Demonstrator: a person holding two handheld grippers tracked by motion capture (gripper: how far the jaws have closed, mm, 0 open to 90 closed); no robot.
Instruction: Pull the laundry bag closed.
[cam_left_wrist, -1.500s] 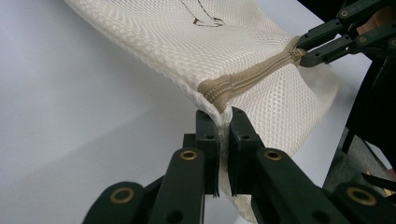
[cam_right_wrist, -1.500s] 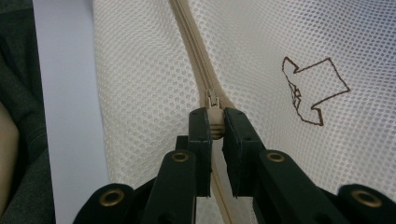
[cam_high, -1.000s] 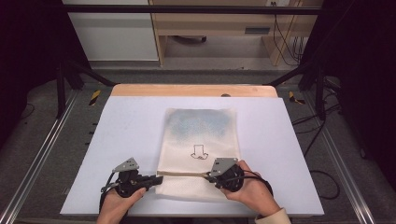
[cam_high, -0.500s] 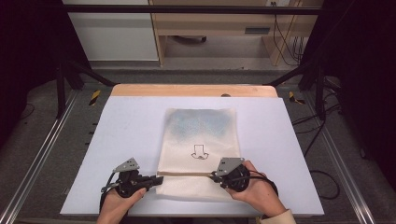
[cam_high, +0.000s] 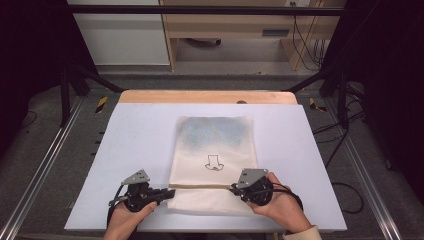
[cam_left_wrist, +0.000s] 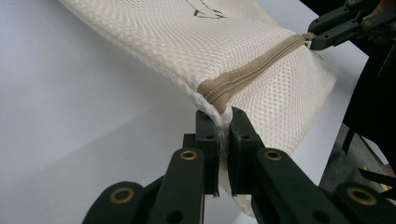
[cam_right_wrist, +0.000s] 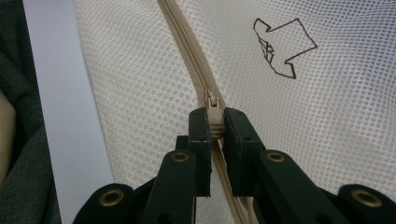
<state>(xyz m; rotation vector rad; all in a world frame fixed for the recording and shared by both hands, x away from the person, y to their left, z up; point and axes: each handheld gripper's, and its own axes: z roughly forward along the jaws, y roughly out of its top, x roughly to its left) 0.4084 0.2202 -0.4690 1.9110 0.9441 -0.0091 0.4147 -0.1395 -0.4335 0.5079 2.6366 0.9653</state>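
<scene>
Cream mesh laundry bag lies flat on the white table, tan zipper crossing its near end, a small dark outline drawing above it.

Both grippers, left gripper and right gripper, are black with grey three-cornered plates (brass-coloured rivets dot the jaws); black cables trail behind.

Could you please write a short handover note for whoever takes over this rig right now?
Left claw: shut on the corner of the mesh bag, at the end of its zipper.
Right claw: shut on the zipper pull, at the bag's other edge.
Bag: lies flat on the white table, zipper line across its near part, drawn arrow just beyond it.
Done: both ends gripped; teeth ahead of the pull look closed.
Left: probably slide the pull along toward the left claw while that one holds the corner.
</scene>
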